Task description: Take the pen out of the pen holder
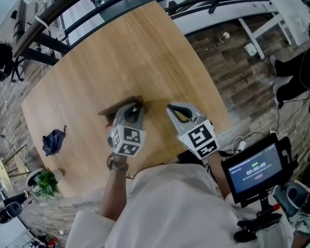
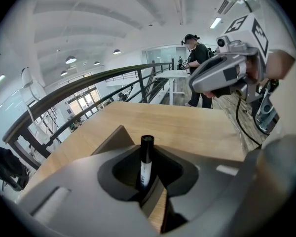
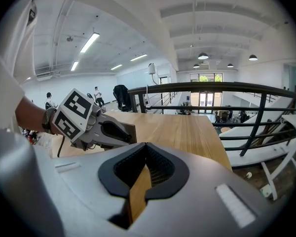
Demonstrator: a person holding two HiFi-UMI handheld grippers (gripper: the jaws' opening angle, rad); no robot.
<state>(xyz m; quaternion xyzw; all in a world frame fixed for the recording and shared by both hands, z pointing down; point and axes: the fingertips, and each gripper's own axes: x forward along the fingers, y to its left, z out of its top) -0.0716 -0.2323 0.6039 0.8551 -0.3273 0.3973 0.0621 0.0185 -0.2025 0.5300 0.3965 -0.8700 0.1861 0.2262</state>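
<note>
One pen, gripped upright at its holder on the near side of the table.
Pen [image 2: 146, 168] stands vertical, black cap up, its white barrel pinched by the left gripper [image 2: 149, 195], which is clenched on it. Its lower end is hidden, so I cannot tell whether it is clear of the pen holder [image 1: 118, 109]. Gripper tips sit right over the holder's top. Holder is a brown box toward the near edge of the table [image 1: 119, 50]. Right gripper [image 3: 137, 194] hovers just beside the left, not touching, jaws pressed together on nothing, close to the right-hand edge. Bare wood runs wide beyond the holder to the far edge and railing [image 3: 212, 87]. Blue cloth [image 1: 53, 141] lies well apart, by the left edge.
</note>
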